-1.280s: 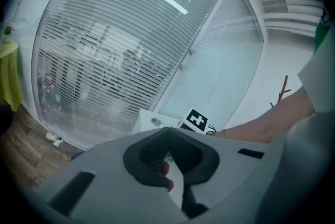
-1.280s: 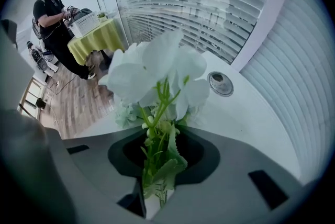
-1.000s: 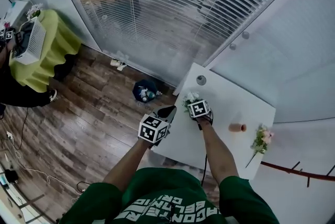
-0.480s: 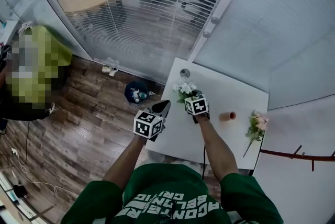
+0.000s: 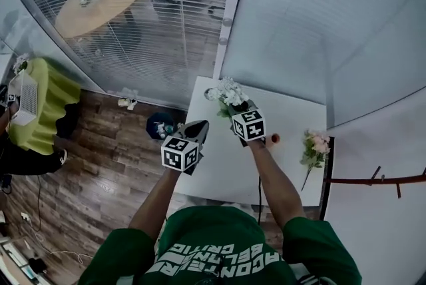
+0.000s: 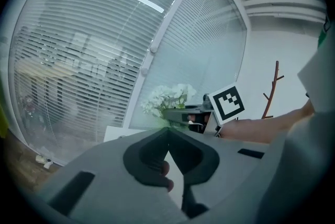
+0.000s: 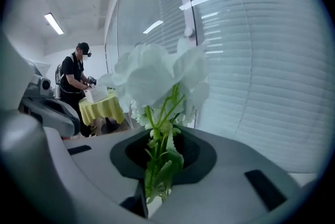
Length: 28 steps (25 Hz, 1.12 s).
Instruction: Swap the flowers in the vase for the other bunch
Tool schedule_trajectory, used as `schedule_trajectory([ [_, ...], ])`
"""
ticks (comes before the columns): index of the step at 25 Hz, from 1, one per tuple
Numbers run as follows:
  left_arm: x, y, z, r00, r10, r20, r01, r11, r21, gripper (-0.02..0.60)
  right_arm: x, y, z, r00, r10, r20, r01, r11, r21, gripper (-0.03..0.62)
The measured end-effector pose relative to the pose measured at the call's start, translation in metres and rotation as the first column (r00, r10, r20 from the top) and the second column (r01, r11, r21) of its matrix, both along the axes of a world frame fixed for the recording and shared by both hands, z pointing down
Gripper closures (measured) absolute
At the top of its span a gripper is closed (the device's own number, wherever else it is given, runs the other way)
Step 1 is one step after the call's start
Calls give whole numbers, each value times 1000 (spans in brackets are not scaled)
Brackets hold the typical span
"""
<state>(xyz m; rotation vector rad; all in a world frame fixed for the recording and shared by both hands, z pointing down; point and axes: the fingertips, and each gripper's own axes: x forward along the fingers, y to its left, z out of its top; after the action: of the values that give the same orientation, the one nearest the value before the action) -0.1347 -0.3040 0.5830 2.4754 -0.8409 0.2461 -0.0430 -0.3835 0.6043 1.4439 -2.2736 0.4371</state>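
Step in hand, by my reading: old bunch out. Right gripper (image 7: pixel 159 165) is clamped narrow on the thin green stems of the white, soft-petalled flower bunch (image 5: pixel 226 94), clear of the small terracotta-coloured cylindrical vase (image 5: pixel 275 138) just to its right on the matte white table (image 5: pixel 219 174). Left gripper (image 6: pixel 167 131): tips together, empty. Next: lay the white bunch aside, then fetch the pink bunch (image 5: pixel 314 144) lying further right.

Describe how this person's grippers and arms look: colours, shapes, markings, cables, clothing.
The left gripper and right gripper are grey, tapering to dark-lined fingers, each carrying a white cube with black square markers. A black cable runs along the right arm. The shirt is green, short-sleeved, white-lettered.
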Motion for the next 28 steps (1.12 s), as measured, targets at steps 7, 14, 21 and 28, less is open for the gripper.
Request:
schedule_trajectory([
  [7,54,0,-26,999,50,-4,-50,997,58,574,53,11,-76,999,41,34,-46,988,148,528],
  [14,109,11,-59,993,116,-19,-113,988,106,574,114,37,-124,993,105,46,-113,968,225,528],
  [21,165,26,-79,982,188,-20,-183,972,150,574,193,74,-143,979,200,48,-205,942,267,528],
  [28,213,43,-103,967,256,-15,-249,953,174,574,261,109,-168,951,298,84,-310,907,286,528],
])
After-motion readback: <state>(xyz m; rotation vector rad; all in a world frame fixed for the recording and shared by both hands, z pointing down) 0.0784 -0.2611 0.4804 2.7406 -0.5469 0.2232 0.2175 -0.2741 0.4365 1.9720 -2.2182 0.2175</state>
